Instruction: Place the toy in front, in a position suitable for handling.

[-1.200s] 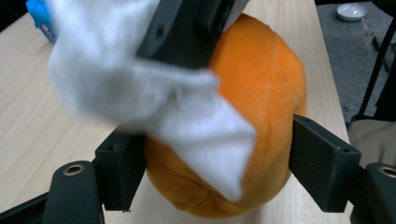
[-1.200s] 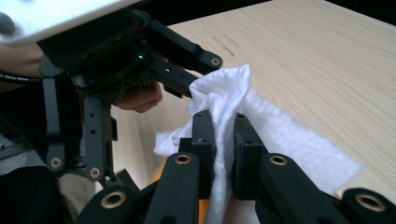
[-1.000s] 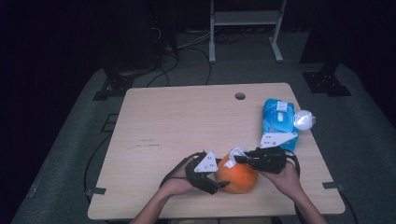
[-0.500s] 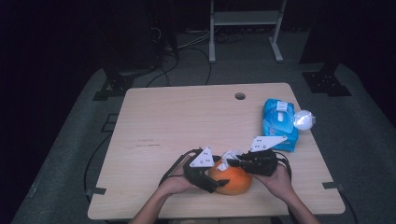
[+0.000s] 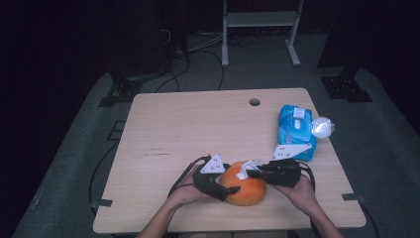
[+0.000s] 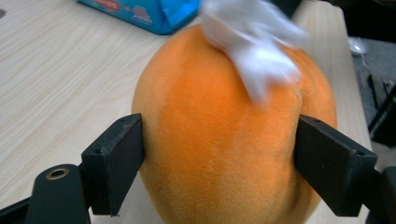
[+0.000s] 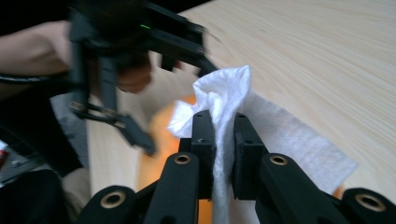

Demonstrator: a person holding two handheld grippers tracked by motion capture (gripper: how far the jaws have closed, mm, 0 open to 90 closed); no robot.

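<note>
left claw (image 6: 219, 154) clamps orange ball (image 6: 224, 140); right claw (image 7: 225, 135) pinches white wipe (image 7: 224, 100).

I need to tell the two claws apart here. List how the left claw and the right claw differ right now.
The left claw stands wide around the orange plush fruit, its jaws just opened further; the right claw is pinched nearly shut. The left claw holds the bulky fruit by its sides; the right claw grips a thin white wipe over the fruit. Both are black, hand-held, and work on the same fruit.
</note>
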